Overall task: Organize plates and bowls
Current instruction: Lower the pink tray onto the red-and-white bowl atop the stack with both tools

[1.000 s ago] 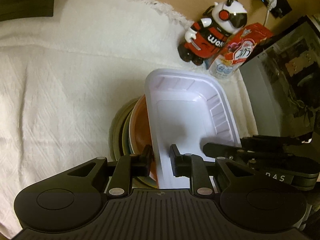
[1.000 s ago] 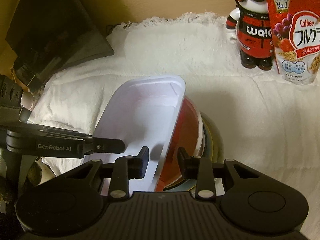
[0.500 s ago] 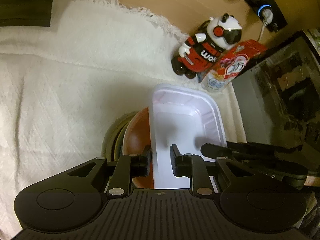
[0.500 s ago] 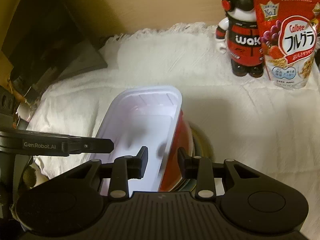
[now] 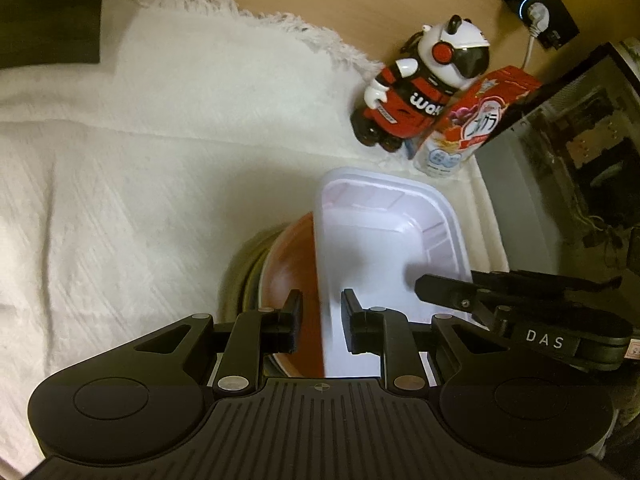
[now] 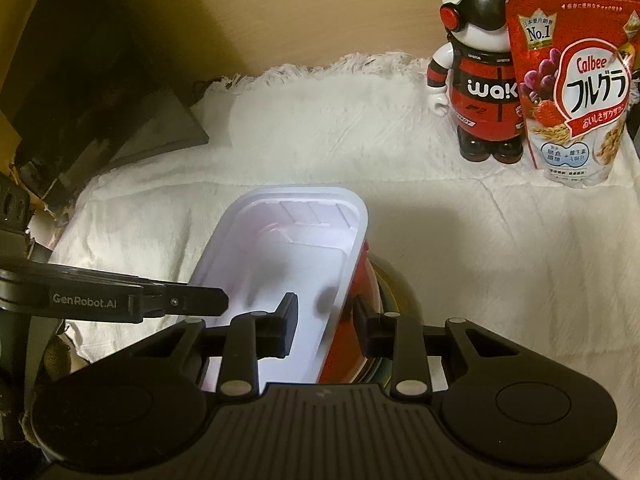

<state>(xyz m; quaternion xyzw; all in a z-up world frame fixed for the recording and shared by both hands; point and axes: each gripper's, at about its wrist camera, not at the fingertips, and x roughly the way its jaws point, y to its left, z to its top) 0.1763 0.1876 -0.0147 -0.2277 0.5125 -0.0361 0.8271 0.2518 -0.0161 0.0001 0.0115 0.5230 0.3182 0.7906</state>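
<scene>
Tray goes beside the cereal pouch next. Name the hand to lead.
Right, probably: the right gripper, jaws closing on the white tray, grips the rim nearer the cereal pouch; the left gripper holds the far rim.

White tray (image 5: 384, 240) and red bowl (image 5: 294, 264) lifted farther from the white cloth (image 5: 120, 200); right tool (image 6: 322, 322) closing on both.

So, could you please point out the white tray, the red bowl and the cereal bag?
white tray (image 6: 280, 264): right wrist view, on its inner floor.
red bowl (image 5: 296, 264): left wrist view, on its inside.
cereal bag (image 6: 576, 92): right wrist view, on its printed front.
</scene>
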